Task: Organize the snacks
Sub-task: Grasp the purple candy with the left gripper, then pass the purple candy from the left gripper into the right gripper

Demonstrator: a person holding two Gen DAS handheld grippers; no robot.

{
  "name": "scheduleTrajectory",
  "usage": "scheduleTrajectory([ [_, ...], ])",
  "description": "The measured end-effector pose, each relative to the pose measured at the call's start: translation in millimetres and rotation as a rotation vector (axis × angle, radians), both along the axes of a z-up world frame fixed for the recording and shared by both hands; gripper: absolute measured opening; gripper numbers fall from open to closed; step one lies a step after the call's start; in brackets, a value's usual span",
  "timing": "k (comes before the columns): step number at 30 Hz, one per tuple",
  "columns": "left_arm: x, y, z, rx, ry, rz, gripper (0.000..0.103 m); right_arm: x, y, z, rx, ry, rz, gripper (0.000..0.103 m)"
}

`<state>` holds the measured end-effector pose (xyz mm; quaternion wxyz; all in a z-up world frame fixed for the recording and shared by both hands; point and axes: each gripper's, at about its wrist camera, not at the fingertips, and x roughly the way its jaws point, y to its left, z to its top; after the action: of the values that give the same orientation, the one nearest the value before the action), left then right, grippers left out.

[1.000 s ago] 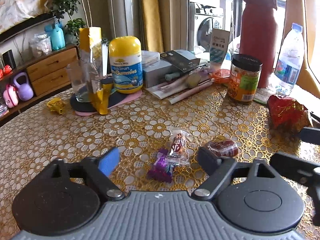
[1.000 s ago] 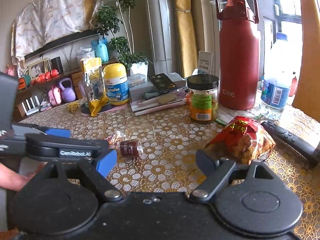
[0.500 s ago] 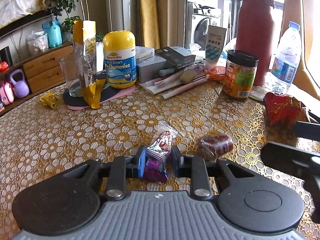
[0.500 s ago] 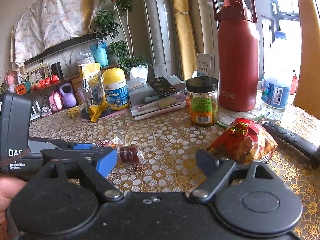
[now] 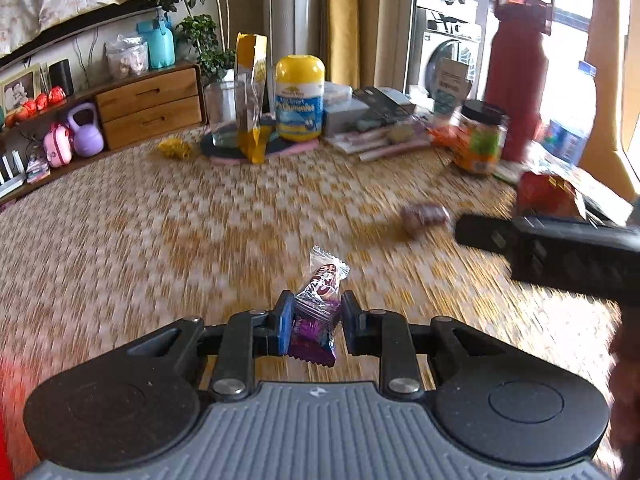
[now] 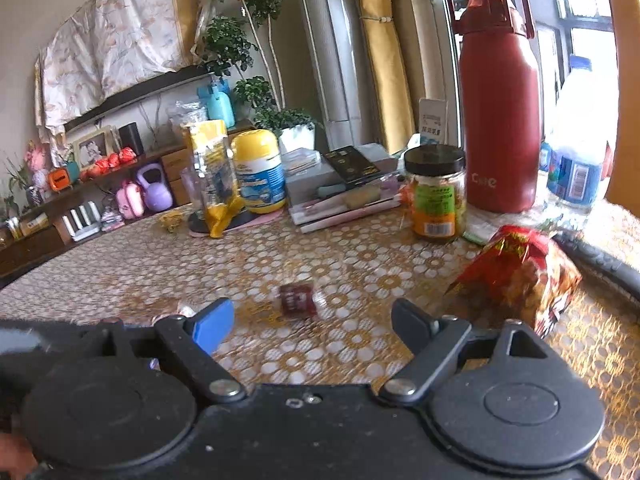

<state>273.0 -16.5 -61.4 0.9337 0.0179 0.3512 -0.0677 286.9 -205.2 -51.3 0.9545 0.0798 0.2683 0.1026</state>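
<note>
My left gripper is shut on two small wrapped candies, one clear-wrapped and one purple, held just above the gold-patterned tablecloth. A dark red wrapped candy lies on the cloth ahead of my right gripper, which stands open with nothing between its fingers. The same candy shows blurred in the left wrist view, beside the right gripper's body. A red snack bag lies to the right.
Along the table's far side stand a yellow pouch, a gummies bottle, stacked boxes and papers, a black-lidded jar, a tall red flask and a water bottle. A black remote lies at far right.
My left gripper shut on the two candies, then drew back across the table with them, blurring its view. The right gripper kept still and open.
</note>
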Motion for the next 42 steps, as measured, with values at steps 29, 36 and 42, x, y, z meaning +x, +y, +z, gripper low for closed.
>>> scheduleTrajectory([
  [29, -125.7, 6.6, -8.3, -0.039, -0.1, -0.076, 0.025, -111.0, 46.7, 8.3, -0.044, 0.045, 0.138, 0.086],
  [36, -146.9, 15.0, -3.6, -0.03, -0.127, -0.065, 0.02, -120.9, 43.6, 7.8, -0.041, 0.054, 0.117, 0.086],
  [42, -183.5, 33.4, 8.9, -0.048, -0.164, -0.007, 0.02, -126.7, 52.1, 3.8, -0.05, 0.057, 0.155, 0.086],
])
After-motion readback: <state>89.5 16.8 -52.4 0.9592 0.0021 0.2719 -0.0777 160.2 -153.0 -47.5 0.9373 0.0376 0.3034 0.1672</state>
